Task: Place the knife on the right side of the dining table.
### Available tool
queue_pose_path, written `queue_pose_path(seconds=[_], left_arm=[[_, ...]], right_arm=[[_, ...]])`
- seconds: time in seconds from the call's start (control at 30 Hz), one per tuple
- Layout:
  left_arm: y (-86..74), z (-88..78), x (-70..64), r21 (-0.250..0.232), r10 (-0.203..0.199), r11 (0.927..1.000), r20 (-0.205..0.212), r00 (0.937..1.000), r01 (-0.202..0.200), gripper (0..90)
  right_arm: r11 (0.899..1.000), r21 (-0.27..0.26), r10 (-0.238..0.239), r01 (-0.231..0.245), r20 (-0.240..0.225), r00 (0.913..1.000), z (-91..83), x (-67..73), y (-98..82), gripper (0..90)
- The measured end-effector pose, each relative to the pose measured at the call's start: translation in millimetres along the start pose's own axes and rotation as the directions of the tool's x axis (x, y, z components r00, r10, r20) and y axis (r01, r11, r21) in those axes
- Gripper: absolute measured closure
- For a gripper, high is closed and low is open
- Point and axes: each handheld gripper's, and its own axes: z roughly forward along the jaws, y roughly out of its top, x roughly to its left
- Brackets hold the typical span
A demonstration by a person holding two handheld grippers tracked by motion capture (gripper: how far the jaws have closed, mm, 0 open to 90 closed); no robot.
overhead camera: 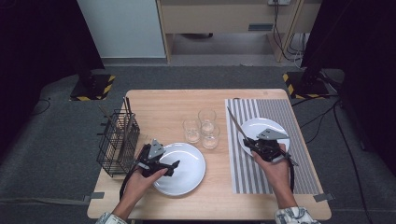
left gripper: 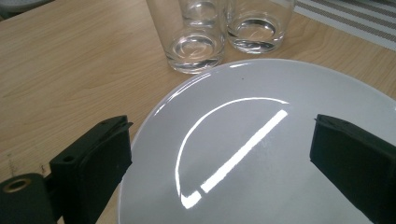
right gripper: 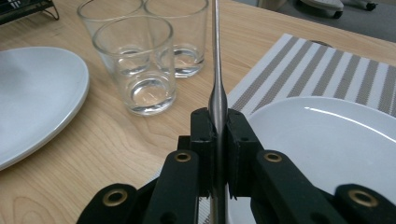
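Right gripper (right gripper: pixel 217 140) clamps a knife (right gripper: pixel 215 56), held above the placemat's plate (right gripper: pixel 327 140).
Set it flat at the plate's nine o'clock, clear of the glasses (right gripper: pixel 140 65); left gripper (left gripper: pixel 219 163) hovers wide.

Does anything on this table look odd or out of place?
Only a little: one plate sits on bare wood beside the striped mat, and the right gripper holds a knife in the air. Nothing looks spilled or broken.
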Motion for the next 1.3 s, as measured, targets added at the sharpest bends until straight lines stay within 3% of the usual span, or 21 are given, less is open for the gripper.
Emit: queue_pose_path(seconds=[0.5, 1.3], left_arm=[[-0.8, 3.2, -1.0, 0.01, 0.008, 0.9999, -0.003, 1.0, -0.008, 4.4], [-0.9, 2.9, -2.1, 0.016, 0.022, 0.9996, -0.005, 0.9997, -0.022, 4.4]], right_arm=[[0.998, 0.0, 0.063, -0.064, 0.06, 0.9962, -11.5, -27.6, -11.7, 83.4], [0.991, -0.02, 0.135, -0.133, 0.133, 0.9819, -29.9, -53.8, -21.8, 83.4]])
